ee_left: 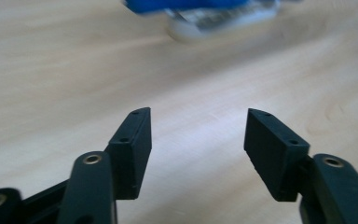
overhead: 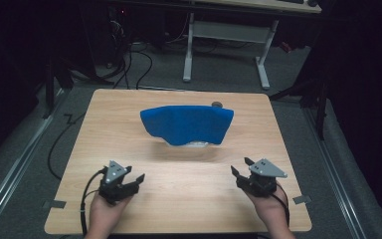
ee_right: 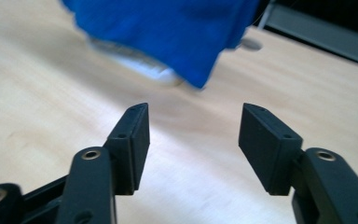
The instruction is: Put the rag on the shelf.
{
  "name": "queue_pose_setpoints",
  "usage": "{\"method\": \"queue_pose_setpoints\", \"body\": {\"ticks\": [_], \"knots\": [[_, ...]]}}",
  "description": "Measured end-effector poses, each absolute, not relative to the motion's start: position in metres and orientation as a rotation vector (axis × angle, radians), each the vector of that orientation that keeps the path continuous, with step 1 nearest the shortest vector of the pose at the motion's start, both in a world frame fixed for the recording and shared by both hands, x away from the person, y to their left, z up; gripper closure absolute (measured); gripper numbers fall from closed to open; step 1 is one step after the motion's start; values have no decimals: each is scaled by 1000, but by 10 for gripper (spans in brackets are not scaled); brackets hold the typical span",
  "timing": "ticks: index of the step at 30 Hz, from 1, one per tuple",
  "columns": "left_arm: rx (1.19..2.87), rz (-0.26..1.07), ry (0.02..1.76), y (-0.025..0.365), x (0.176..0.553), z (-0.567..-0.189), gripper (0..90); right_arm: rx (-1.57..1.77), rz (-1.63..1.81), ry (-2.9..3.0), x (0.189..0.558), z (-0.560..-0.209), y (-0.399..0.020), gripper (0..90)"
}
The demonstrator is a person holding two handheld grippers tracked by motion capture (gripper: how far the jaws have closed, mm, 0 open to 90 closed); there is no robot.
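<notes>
Two hand-held grippers, left hand-held gripper (overhead: 132,180) and right hand-held gripper (overhead: 242,167), face one blue cloth (overhead: 186,123).

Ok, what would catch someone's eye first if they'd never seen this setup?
The blue cloth, draped over a pale object at the middle of the wooden table. Then the left gripper and right gripper, held near the front edge, both with jaws open and empty.

The cloth (overhead: 186,123) lay over a dish (overhead: 195,144) at the desk's (overhead: 129,109) middle; both tools sat nearer the person, left tool (overhead: 132,180) and right tool (overhead: 242,169) flanking it.
</notes>
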State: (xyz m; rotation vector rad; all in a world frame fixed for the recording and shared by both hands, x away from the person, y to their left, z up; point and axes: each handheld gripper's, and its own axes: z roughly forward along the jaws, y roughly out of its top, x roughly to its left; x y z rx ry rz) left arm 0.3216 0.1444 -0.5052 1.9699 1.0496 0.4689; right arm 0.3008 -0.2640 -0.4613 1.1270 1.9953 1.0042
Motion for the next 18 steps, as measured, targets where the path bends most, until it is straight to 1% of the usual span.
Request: {"method": "queue_pose_setpoints", "body": {"ticks": [2, 4, 5, 6, 8, 10, 11, 15, 18], "knots": [[1988, 419, 1030, 130, 313, -514, 404, 1135, 1007, 2012, 294, -471, -256, 416], [2027, 373, 989, 121, 309, -519, 419, 1127, 1003, 2020, 288, -485, -250, 414], [2048, 372, 959, 115, 307, -520, 417, 1117, 995, 2011, 284, -495, -248, 441], [2073, 398, 929, 111, 305, -522, 414, 1109, 990, 2021, 281, -506, -247, 448], [2073, 373, 929, 106, 305, -526, 417, 1089, 963, 2132, 285, -517, -242, 425], [2077, 376, 927, 105, 307, -527, 412, 1050, 944, 2143, 289, -519, -241, 425], [2116, 416, 894, 108, 312, -527, 411, 1077, 968, 2137, 293, -518, -243, 421], [2082, 380, 930, 114, 316, -527, 406, 1102, 972, 2130, 299, -520, -246, 422], [2076, 377, 943, 117, 316, -527, 407, 1111, 977, 2132, 297, -521, -247, 423]]}}
